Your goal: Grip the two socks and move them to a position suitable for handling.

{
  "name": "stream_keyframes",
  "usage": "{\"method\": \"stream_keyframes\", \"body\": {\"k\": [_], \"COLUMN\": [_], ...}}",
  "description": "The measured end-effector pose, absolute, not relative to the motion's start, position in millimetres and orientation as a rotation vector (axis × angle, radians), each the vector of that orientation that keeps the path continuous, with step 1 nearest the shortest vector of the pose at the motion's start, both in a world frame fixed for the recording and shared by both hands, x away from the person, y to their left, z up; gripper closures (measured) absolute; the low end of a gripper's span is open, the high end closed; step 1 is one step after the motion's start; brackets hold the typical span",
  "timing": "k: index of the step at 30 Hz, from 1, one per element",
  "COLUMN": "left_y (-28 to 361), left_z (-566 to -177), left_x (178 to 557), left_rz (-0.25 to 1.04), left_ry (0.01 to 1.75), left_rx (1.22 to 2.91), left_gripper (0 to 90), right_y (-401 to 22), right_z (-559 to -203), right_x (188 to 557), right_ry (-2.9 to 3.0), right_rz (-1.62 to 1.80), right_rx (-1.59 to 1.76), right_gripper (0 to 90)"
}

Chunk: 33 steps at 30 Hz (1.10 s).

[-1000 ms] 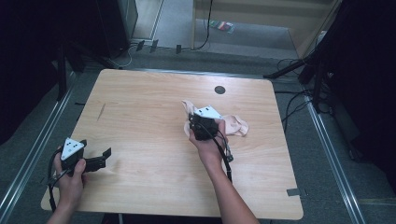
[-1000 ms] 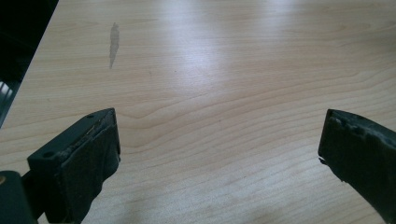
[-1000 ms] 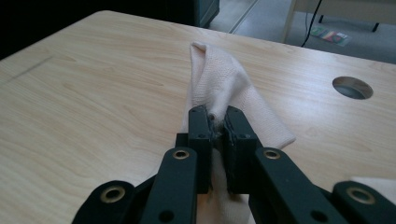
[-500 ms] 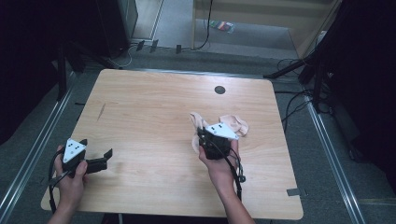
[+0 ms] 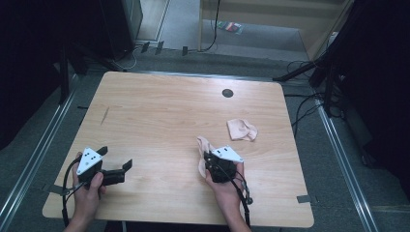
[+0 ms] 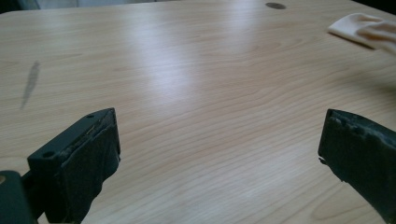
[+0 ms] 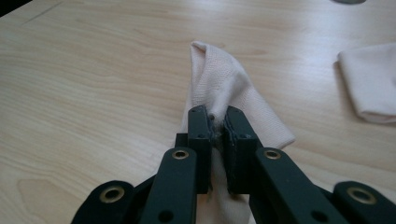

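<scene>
In the high view the person is holding the right gripper (image 5: 209,162) low over the near right part of the wooden table (image 5: 159,116), with a pale pink cloth (image 5: 203,152) poking out ahead of it toward the left. The right gripper view is showing what the high view cannot: the two black jaws are pinching tight on a fold of that cloth (image 7: 222,88), which is standing up in a soft peak beyond the fingertips. A second cloth (image 5: 241,129), the same pale pink, is lying flat on the table farther back and to the right, apart from the held one; the right gripper view is catching its edge (image 7: 369,86) at the right.

The left gripper (image 5: 116,166) is resting in the person's left hand (image 5: 87,193) at the near left corner of the table. The left gripper view is showing its jaws spread wide with nothing but bare wood between them, a dark streak (image 6: 31,81) on the tabletop at the left, and a small round dark hole (image 6: 275,5) near the far edge.

No brand, label or writing is readable anywhere.

Compared with a second ago, the right gripper has come nearer the person, dragging one cloth away from the other; the two were bunched together then. The left gripper is staying where it was.
</scene>
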<state>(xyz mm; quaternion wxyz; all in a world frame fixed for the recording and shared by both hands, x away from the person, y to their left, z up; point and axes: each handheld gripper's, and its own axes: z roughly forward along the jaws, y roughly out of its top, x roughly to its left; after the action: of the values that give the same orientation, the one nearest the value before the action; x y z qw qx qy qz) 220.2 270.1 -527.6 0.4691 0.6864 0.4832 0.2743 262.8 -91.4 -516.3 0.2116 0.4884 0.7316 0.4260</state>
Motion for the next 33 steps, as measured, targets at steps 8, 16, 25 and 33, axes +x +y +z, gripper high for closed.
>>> {"method": "stream_keyframes", "body": {"k": [8,16,25,33], "left_y": [236.2,218.7,197.0,167.9], "left_z": [-523.6,-521.8,-518.7,-522.3], "left_x": [217.4,222.5,228.1,222.4], "left_rz": [0.625,0.572,0.536,0.452], "left_ry": [1.112,1.104,1.09,1.07], "left_rx": [1.716,1.715,1.706,1.75], "left_gripper": [0.0,0.0,0.0,0.2], "right_y": [-78.2,-88.5,-114.0,-127.8], "right_z": [-533.9,-520.2,-520.8,-519.3], "right_x": [258.3,259.9,252.6,257.4], "right_ry": [2.055,2.045,2.179,2.175], "right_rz": [1.168,1.282,1.157,1.23], "right_rx": [1.409,1.408,1.273,1.243], "right_gripper": [70.2,53.4,68.8,69.2]}}
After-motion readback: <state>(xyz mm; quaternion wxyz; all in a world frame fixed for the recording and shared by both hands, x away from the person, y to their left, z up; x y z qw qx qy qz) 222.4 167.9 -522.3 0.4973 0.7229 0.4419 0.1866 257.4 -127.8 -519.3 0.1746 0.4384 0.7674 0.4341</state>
